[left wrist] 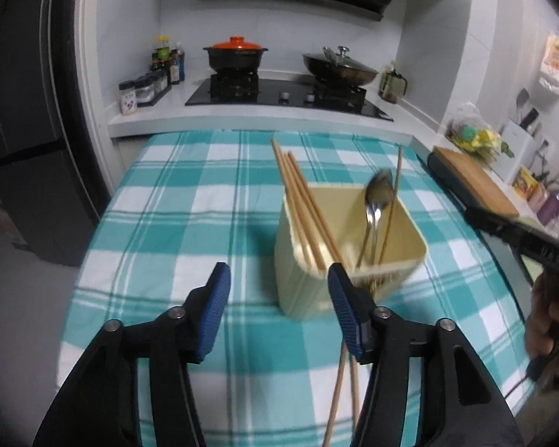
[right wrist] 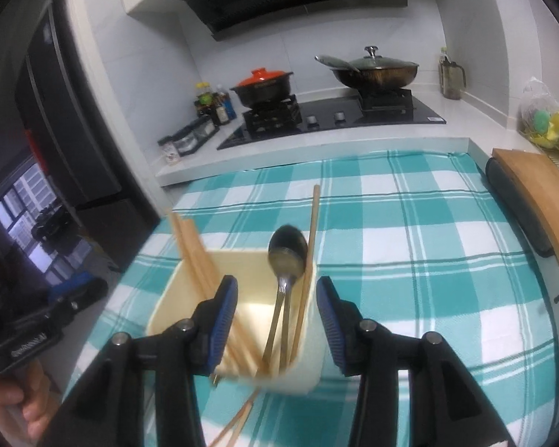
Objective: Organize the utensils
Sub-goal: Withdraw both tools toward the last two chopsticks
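A cream utensil holder (left wrist: 298,260) (right wrist: 242,272) stands on the teal checked tablecloth (left wrist: 190,201). It holds a bundle of wooden chopsticks (left wrist: 298,193) (right wrist: 190,242) leaning left, metal spoons (left wrist: 378,190) (right wrist: 287,249) and a single chopstick (left wrist: 398,171) (right wrist: 313,223). Two loose chopsticks (left wrist: 339,391) (right wrist: 234,424) lie on the cloth in front of the holder. My left gripper (left wrist: 279,287) is open just before the holder's near left corner, with nothing gripped. My right gripper (right wrist: 277,298) is open over the holder's near rim; the spoon handles show between its pads, untouched.
Behind the table runs a counter with a gas hob (left wrist: 279,93), an orange-lidded pot (left wrist: 236,52), a lidded wok (left wrist: 339,67) and spice jars (left wrist: 138,93). A wooden cutting board (right wrist: 540,201) lies at the right. A dark fridge (left wrist: 26,111) stands at the left.
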